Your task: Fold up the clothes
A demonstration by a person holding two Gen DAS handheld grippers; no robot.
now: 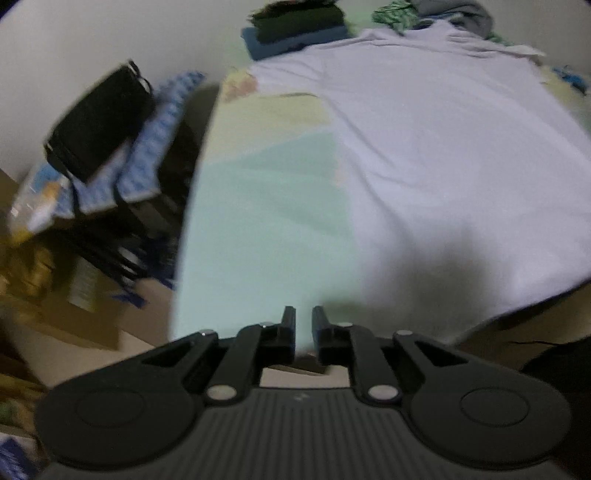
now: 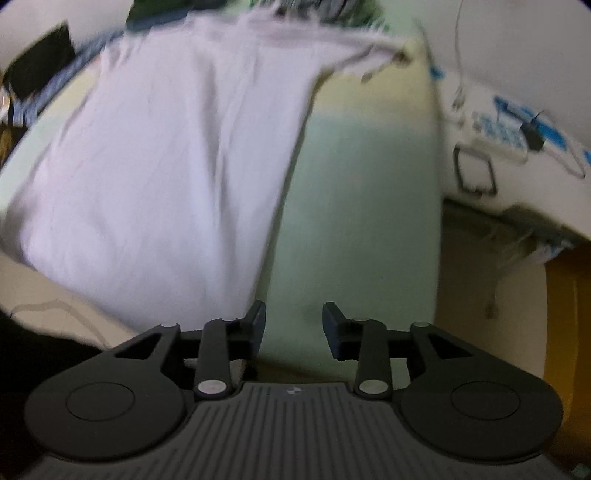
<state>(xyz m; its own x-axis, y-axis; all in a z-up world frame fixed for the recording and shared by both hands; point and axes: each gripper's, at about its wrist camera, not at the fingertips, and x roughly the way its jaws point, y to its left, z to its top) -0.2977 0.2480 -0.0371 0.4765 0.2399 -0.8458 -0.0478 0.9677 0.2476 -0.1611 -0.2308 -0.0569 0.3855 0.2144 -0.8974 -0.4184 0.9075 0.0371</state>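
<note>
The bed (image 1: 258, 206), covered in a smooth sheet of pale green and yellow patches, carries a pale lilac shirt (image 1: 443, 155) spread flat along its length, hem towards the cameras. It looks like thin, soft cotton with faint lengthwise creases, and no fold shows in it yet, so the folding of this piece seems still ahead. A stack of dark folded clothes (image 1: 295, 26) at the far end suggests others are finished; a loose heap (image 1: 443, 14) beside it probably waits. The left gripper (image 1: 303, 325) stands slightly parted and the right gripper (image 2: 293, 321) wider, both empty above the near edge.
</note>
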